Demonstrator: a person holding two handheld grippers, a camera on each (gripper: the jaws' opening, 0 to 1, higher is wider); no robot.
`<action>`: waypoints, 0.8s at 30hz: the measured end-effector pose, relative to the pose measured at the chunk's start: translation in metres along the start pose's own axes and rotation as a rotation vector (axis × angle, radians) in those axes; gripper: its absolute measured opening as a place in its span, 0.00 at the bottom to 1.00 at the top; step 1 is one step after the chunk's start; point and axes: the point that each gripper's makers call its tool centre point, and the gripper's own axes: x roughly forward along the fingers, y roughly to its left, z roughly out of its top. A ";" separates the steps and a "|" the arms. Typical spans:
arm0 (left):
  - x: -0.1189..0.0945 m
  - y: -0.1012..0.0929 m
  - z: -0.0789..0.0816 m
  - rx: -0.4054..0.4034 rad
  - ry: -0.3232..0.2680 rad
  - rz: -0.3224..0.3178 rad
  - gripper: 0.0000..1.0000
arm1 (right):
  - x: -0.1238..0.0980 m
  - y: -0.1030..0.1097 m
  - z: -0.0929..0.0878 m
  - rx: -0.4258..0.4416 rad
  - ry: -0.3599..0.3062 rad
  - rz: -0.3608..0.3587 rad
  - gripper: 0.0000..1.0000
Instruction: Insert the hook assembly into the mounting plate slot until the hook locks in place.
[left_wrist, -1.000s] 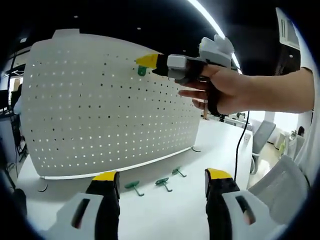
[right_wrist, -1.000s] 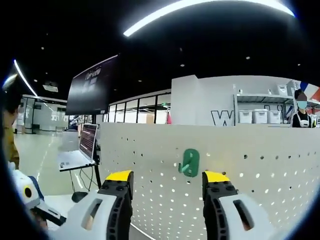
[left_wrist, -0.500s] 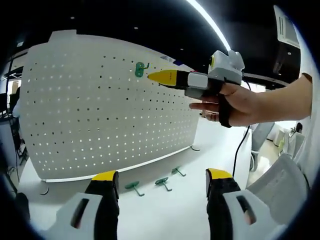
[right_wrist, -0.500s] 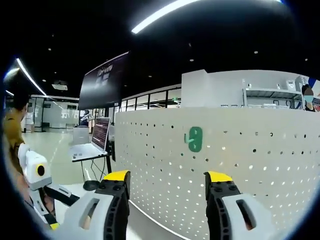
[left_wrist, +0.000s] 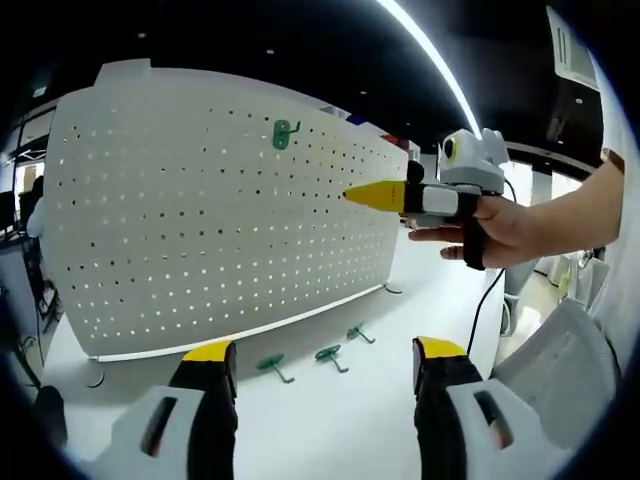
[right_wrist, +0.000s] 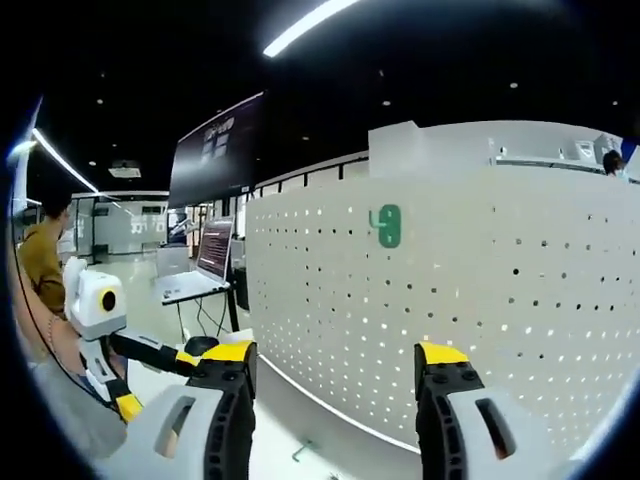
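A white perforated mounting plate (left_wrist: 190, 210) stands upright on the table. One green hook (left_wrist: 284, 133) hangs high on it, free of both grippers. In the right gripper view that hook (right_wrist: 388, 226) sits well ahead of my right gripper (right_wrist: 336, 355), whose jaws are open and hold nothing. A hand carries my right gripper (left_wrist: 368, 196) in front of the plate, lower and to the right of the hook. My left gripper (left_wrist: 325, 352) stands open low over the table. Three loose green hooks (left_wrist: 328, 355) lie at the plate's foot.
The white table (left_wrist: 340, 430) runs out in front of the plate. A black cable (left_wrist: 480, 310) hangs from the hand at right, near grey chairs (left_wrist: 570, 370). Left of the plate stand a laptop (right_wrist: 195, 275), a dark screen (right_wrist: 215, 150) and a person (right_wrist: 45, 260).
My right gripper has drawn back from the mounted hook, down and to the right, leaving it hanging on the plate. The hook looks smaller and farther in the right gripper view.
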 end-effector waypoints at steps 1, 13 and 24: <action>0.000 0.000 0.000 0.002 0.001 0.000 0.74 | -0.002 0.000 -0.002 -0.002 0.005 0.001 0.62; -0.003 -0.002 -0.004 0.002 0.008 -0.002 0.75 | -0.031 -0.002 -0.029 0.021 0.057 -0.008 0.65; -0.006 -0.002 -0.008 0.000 0.017 0.001 0.75 | -0.050 -0.007 -0.048 0.043 0.088 -0.028 0.66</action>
